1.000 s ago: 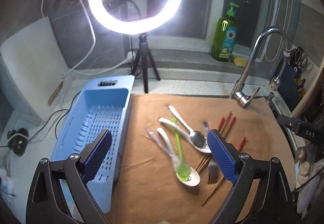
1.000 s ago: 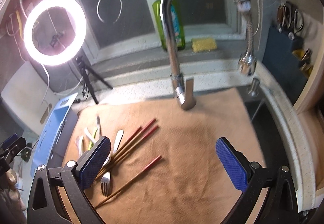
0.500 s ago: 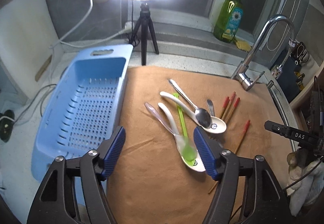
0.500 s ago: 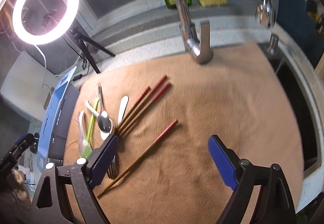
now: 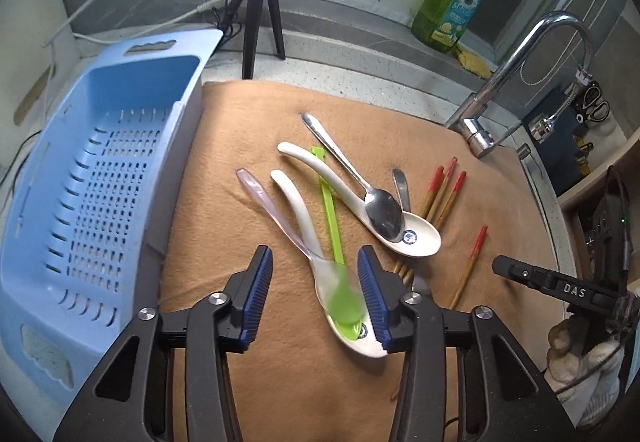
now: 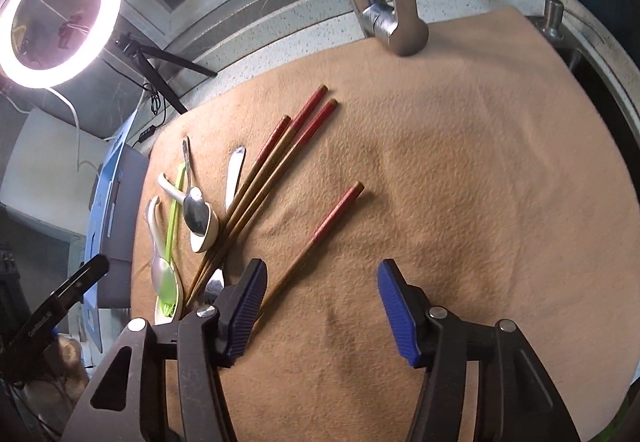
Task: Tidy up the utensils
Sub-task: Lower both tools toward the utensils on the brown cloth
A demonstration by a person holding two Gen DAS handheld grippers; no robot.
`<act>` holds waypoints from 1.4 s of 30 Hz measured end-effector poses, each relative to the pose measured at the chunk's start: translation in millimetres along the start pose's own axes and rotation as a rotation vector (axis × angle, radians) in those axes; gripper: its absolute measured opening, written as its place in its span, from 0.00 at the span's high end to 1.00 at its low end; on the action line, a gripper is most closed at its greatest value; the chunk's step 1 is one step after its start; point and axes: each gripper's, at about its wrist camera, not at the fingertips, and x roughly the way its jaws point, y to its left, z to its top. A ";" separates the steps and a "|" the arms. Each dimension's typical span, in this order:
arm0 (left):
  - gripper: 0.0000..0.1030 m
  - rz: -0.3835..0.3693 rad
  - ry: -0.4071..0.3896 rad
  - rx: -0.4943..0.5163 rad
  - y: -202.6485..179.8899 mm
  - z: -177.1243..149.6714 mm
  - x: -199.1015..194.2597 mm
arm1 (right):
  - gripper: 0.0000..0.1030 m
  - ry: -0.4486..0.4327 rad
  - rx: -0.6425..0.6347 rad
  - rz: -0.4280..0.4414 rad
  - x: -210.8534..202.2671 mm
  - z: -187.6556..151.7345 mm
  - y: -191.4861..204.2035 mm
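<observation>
since a second ago both grippers have dropped toward the tan cloth and tilted down; ring light has slid toward the top of both views.

left gripper: jaws about a third apart and closing. bowls of the green spoon, clear spoon and a white ceramic spoon sit stacked between the blue pads, hard against the right pad; left pad apart from them. not gripped yet. whether the right pad touches, cannot tell.

right gripper: jaws about half apart and closing, only bare cloth between them. the lone red-tipped chopstick runs to just beside its left pad; contact not clear.

outward: second white ceramic spoon with a metal spoon resting in its bowl, another metal handle beside it, three red-tipped chopsticks bunched together, fork tines near the right gripper's left finger. blue slotted basket along the cloth's left edge, no utensils in it. faucet and green soap bottle behind.
</observation>
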 end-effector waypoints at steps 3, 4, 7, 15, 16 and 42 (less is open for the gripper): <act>0.66 0.006 0.022 -0.018 4.6 2.3 12.3 | 0.53 0.010 -0.001 0.004 4.3 0.6 2.8; 0.69 0.004 0.030 -0.028 6.2 3.0 15.5 | 0.54 0.012 -0.001 0.003 6.2 0.8 4.1; 0.71 -0.011 0.048 -0.061 11.5 4.2 23.2 | 0.59 0.031 0.011 0.019 12.1 1.1 4.7; 0.81 0.012 0.080 -0.106 20.8 5.5 42.7 | 0.69 0.055 0.026 0.042 20.5 1.1 8.3; 0.81 0.010 0.083 -0.112 22.4 5.6 44.5 | 0.69 0.056 0.029 0.043 20.9 1.3 8.4; 0.89 0.047 0.133 -0.028 15.9 13.9 63.5 | 0.73 0.066 -0.011 0.014 36.4 8.1 20.2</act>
